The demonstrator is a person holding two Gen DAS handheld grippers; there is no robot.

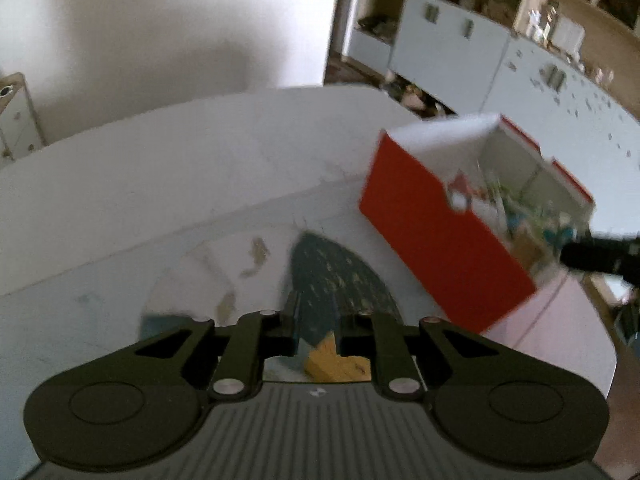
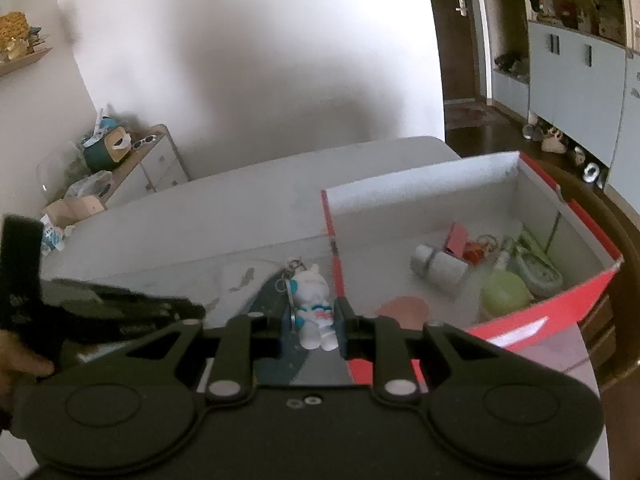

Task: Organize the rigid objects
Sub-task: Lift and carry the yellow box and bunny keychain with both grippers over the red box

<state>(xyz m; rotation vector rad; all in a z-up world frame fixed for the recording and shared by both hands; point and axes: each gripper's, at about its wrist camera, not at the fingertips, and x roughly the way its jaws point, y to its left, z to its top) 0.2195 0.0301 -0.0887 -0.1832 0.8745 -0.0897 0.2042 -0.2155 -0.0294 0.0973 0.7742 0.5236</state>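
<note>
From the left wrist camera, the left gripper (image 1: 318, 336) has its jaws drawn close together, with a yellow piece (image 1: 334, 362) showing in the narrow gap between them; the picture is too smeared to tell what it is, or whether the pads truly press on it. Beyond the fingers lies the white table (image 1: 180, 184) with a dark teal patch (image 1: 340, 276) on it, and to the right stands an open red box (image 1: 440, 236) with white inner walls, a jumble of small things blurred inside. A black gripper tip (image 1: 596, 256) reaches in at the box's right side. From the right wrist camera, the right gripper (image 2: 312, 326) is clamped on a small white figurine keychain (image 2: 314, 306) with blue and red bands, its metal ring and chain hanging at the left pad. The figurine sits just left of the red box's (image 2: 532, 320) near corner, outside its wall. Inside the box lie a grey-white roll (image 2: 438, 266), a pale green round thing (image 2: 504, 290), a red piece (image 2: 458, 238) and a pink disc (image 2: 404, 308). The other gripper shows as a dark blur at the left edge, with a hand (image 2: 18, 360) beneath it.
</note>
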